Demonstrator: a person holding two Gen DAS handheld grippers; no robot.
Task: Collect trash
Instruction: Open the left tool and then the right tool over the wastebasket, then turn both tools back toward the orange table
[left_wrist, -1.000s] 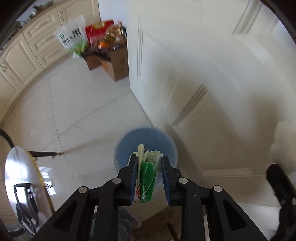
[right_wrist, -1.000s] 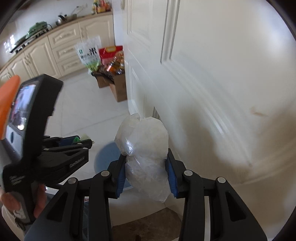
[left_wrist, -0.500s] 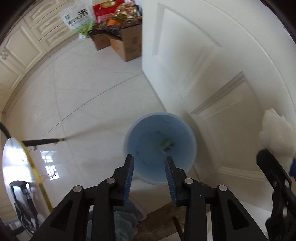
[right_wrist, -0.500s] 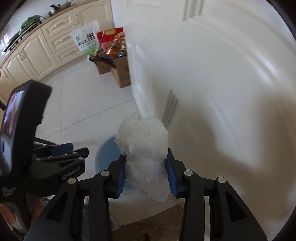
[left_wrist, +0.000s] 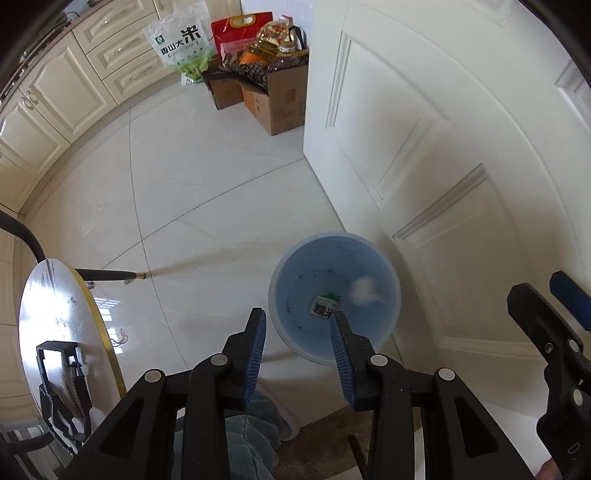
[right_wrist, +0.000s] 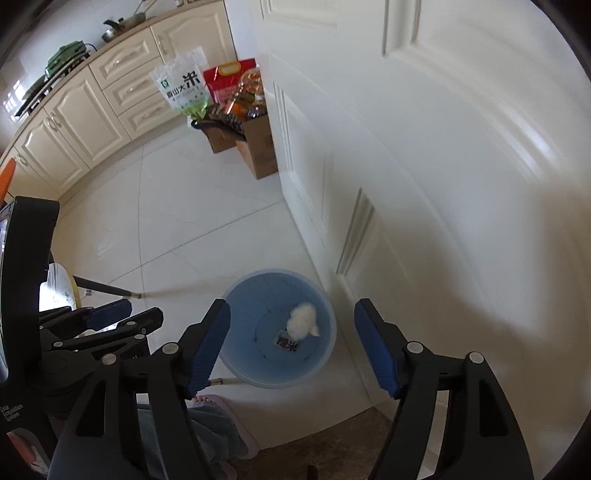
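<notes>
Two pieces of trash, a green wrapper (left_wrist: 325, 306) and a crumpled white bag (left_wrist: 364, 290), are seen in the blue bin (left_wrist: 291, 266) on pale floor tiles (left_wrist: 207, 206) beyond the left gripper (left_wrist: 298, 325), whose narrowly parted jaws are empty. From the right wrist, the right gripper (right_wrist: 291, 314) is shown with jaws just opened wide, nothing between them, the bin (right_wrist: 240, 295) below by a white door (right_wrist: 443, 147).

Cardboard boxes (left_wrist: 277, 99) packed with groceries, a rice bag (left_wrist: 181, 44) beside them, stand on white floor tiles (left_wrist: 184, 206) between cream cabinets (left_wrist: 55, 92) and a panelled white door (left_wrist: 424, 147).
</notes>
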